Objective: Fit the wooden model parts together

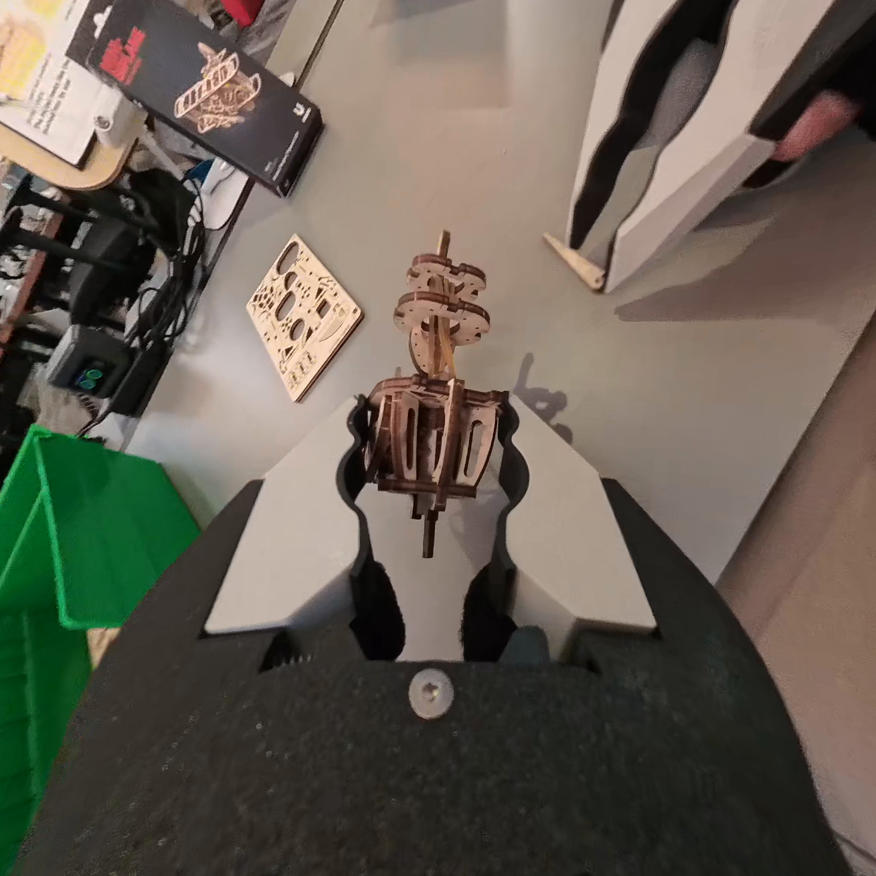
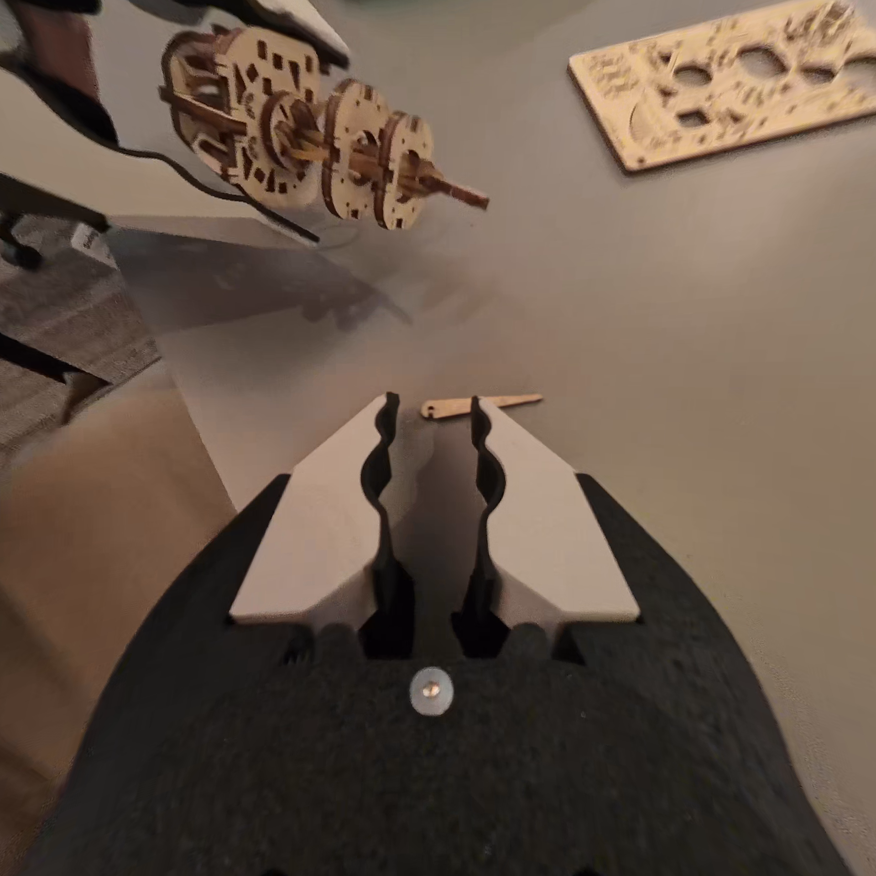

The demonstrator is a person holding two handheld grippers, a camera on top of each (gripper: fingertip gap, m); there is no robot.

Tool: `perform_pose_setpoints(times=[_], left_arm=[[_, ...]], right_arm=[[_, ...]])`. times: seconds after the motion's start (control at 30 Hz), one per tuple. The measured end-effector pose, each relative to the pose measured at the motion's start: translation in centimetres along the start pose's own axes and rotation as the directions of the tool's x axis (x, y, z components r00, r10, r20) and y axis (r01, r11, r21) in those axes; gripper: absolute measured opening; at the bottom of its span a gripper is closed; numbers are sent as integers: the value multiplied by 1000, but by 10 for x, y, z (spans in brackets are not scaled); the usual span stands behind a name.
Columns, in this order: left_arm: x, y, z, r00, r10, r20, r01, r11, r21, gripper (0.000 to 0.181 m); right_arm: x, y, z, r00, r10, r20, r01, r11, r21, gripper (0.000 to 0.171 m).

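currently left gripper (image 1: 429, 441) fingers clamp wooden model (image 1: 433, 426) by slotted body; light, brittle. right gripper (image 2: 433, 403) fingers open, empty, over thin wooden strip (image 2: 479, 406) on desk (image 2: 663, 332); grab mid-length.

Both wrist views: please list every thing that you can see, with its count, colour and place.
model: one, pale and brown wood, held off the table in the left tongs
sheet: one, pale wood with cut-out holes, flat on the table
strip: one, pale wood, flat on the table at the tips of the right tongs
box: one, black with a model picture, at the table's far left edge
table: one, grey, under everything
bin: one, green, beside the table on the left
cables: several, black, beyond the table's left edge
left tongs: one, white fingers on a black body, shut on the model
right tongs: one, same colours, open, low over the table
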State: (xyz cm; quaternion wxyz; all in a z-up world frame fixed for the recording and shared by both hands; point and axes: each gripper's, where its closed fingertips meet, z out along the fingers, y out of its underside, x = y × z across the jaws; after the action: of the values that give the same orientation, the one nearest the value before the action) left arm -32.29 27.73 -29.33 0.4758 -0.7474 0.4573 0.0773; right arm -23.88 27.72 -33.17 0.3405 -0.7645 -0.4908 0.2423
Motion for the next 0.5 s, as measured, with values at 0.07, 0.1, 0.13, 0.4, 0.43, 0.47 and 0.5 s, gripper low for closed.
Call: perform_pose_setpoints(times=[0.07, 0.1, 0.13, 0.4, 0.43, 0.47, 0.5], left_arm=[[-1, 3, -4, 1000, 5, 24, -5, 1000, -31, 52], [1, 2, -5, 1000, -11, 12, 11, 1000, -24, 52], [5, 0, -6, 1000, -28, -2, 28, 1000, -12, 52], [27, -7, -1, 998, -4, -66, 1, 999, -37, 52], [28, -6, 0, 998, 17, -66, -20, 998, -53, 52], [29, -5, 2, 997, 29, -72, -34, 997, -66, 52], [31, -6, 3, 996, 28, -82, -33, 997, -70, 52]], right_arm=[[2, 2, 5, 997, 64, -48, -65, 998, -11, 33], [7, 1, 5, 993, 66, -94, -67, 998, -10, 34], [12, 2, 5, 990, 60, -130, -62, 998, -14, 32], [18, 14, -12, 993, 44, -111, -50, 997, -55, 11], [16, 11, -20, 995, 66, -74, -69, 997, -30, 11], [14, 7, -28, 996, 81, -32, -81, 997, -3, 11], [13, 3, -36, 996, 88, 8, -88, 996, 21, 12]])
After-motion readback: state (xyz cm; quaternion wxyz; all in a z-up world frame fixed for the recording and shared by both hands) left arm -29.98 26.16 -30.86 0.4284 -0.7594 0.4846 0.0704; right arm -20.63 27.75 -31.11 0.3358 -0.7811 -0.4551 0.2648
